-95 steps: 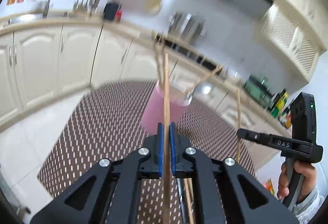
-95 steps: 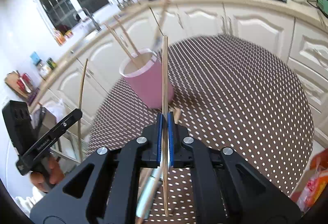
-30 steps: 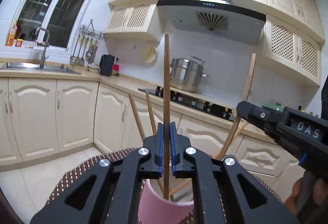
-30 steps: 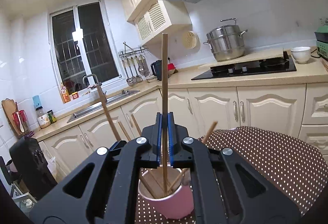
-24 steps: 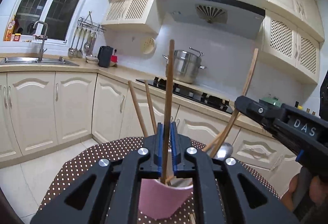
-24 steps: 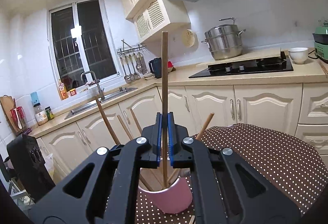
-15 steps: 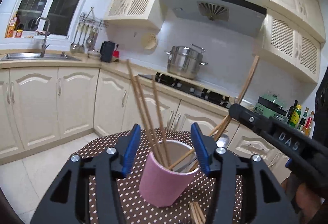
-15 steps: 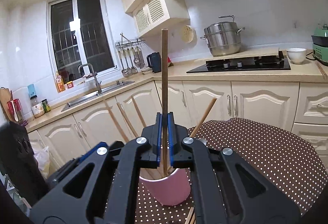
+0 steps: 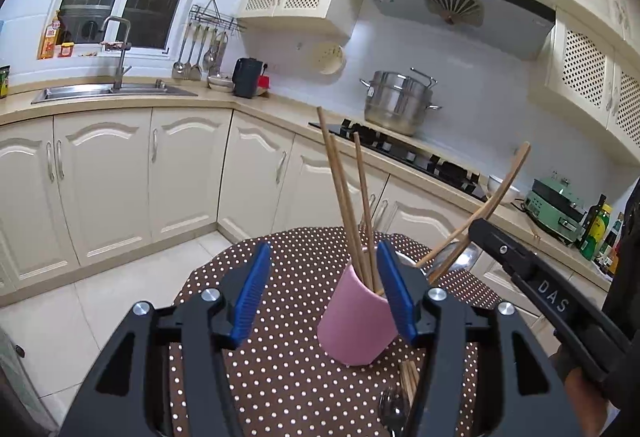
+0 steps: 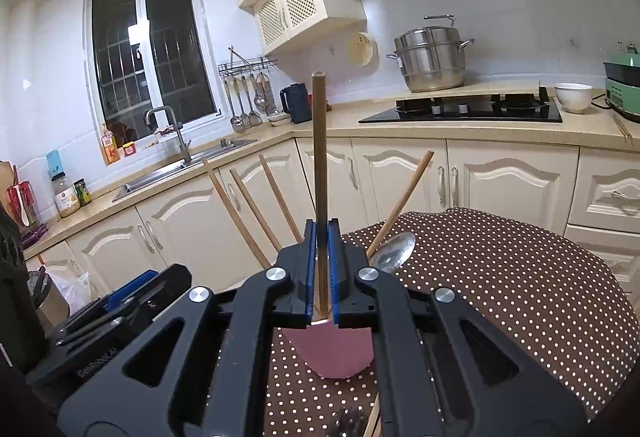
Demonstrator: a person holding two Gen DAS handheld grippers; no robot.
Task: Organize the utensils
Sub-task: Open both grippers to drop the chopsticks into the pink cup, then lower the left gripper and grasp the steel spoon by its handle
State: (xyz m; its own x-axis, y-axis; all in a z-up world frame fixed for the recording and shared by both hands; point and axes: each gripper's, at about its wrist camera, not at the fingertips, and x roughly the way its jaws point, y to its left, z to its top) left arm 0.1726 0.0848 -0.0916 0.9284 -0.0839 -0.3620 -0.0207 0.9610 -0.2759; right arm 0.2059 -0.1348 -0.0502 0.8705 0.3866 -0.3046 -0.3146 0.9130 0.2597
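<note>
Chopsticks [image 9: 347, 197] in cup [image 9: 356, 325] on table [image 9: 288, 377].

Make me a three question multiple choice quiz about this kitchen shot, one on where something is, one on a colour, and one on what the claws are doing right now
1. Where does the steel steamer pot stand?
A. on the hob
B. in the sink
C. on the dotted table

2. What colour is the cup that holds the chopsticks?
A. green
B. pink
C. white

3. How is the right claw?
A. open and empty
B. shut on a spoon
C. shut on a chopstick

Answers: 1 A, the pot sits at the back of the black hob. 2 B, both views show it pink. 3 C, its blue pads pinch the upright chopstick, while the left claw is spread open.
</note>
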